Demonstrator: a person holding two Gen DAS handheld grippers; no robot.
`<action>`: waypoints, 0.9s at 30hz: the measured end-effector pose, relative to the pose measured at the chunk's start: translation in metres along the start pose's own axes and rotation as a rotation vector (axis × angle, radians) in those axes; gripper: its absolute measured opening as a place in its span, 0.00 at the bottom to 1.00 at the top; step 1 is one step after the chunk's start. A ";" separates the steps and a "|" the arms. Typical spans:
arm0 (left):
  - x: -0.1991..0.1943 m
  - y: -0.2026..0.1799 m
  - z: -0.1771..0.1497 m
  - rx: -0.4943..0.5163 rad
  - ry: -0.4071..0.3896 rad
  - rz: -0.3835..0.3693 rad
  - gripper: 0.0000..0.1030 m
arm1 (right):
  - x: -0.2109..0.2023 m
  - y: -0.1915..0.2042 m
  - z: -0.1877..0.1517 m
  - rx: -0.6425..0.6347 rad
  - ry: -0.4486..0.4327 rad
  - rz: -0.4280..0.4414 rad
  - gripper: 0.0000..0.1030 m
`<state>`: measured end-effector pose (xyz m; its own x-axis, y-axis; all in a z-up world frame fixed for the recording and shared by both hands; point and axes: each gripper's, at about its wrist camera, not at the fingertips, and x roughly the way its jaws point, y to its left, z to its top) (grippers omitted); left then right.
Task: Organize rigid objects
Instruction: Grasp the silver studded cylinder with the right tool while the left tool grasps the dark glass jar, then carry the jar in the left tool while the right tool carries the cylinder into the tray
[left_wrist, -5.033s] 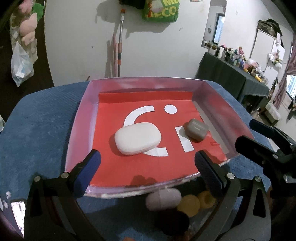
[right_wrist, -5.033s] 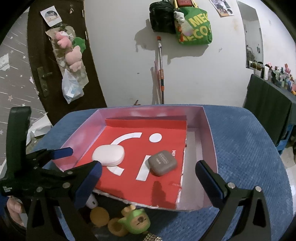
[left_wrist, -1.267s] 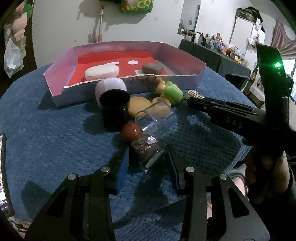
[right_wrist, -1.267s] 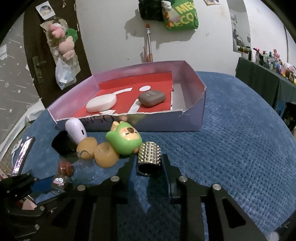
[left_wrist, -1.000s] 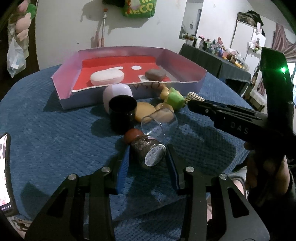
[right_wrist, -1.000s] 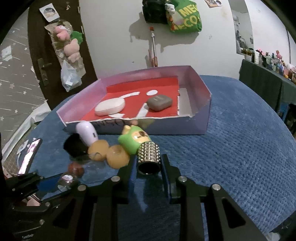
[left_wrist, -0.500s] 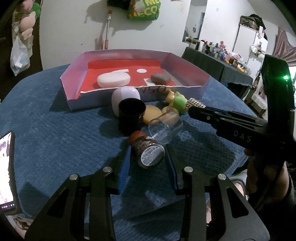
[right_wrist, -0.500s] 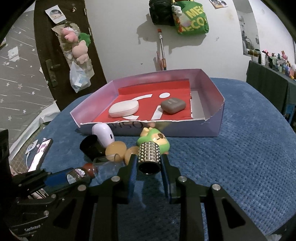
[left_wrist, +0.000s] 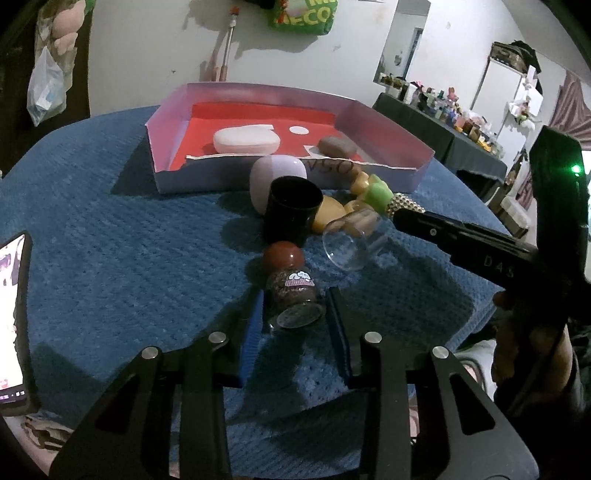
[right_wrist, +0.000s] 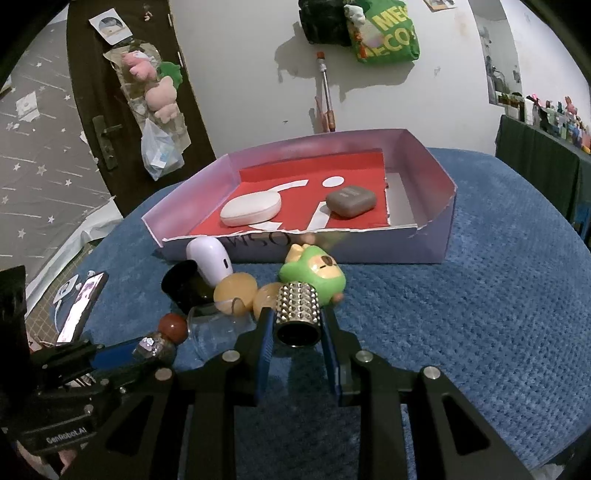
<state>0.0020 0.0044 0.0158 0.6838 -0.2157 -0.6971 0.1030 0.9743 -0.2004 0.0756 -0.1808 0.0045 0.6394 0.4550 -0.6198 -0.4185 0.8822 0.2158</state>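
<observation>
Above the blue tabletop (right_wrist: 498, 295), the left gripper (left_wrist: 295, 314) clamps a small glass jar (left_wrist: 293, 295) round its body while the right gripper (right_wrist: 298, 328) grips a studded metal cylinder (right_wrist: 298, 314). Both look light, stiff and slick, the jar probably breakable, so mid-body holds suit them on the way to the box (right_wrist: 432, 251).

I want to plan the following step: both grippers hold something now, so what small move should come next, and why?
Probably lift both and carry them toward the tray. The left gripper is shut on the small jar, the right gripper on the studded cylinder, and only two cases lie in the tray so far.
</observation>
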 end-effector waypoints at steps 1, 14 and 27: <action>-0.002 0.001 -0.002 -0.002 0.001 -0.006 0.31 | 0.000 0.001 0.000 -0.003 0.000 0.002 0.26; -0.016 0.001 0.001 -0.013 -0.020 -0.034 0.30 | -0.002 0.008 0.000 -0.012 -0.002 0.018 0.26; -0.028 0.003 0.009 -0.018 -0.056 -0.055 0.29 | -0.005 0.010 0.001 -0.013 -0.010 0.020 0.26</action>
<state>-0.0104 0.0140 0.0407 0.7171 -0.2647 -0.6448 0.1290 0.9595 -0.2503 0.0689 -0.1740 0.0108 0.6374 0.4736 -0.6077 -0.4392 0.8714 0.2185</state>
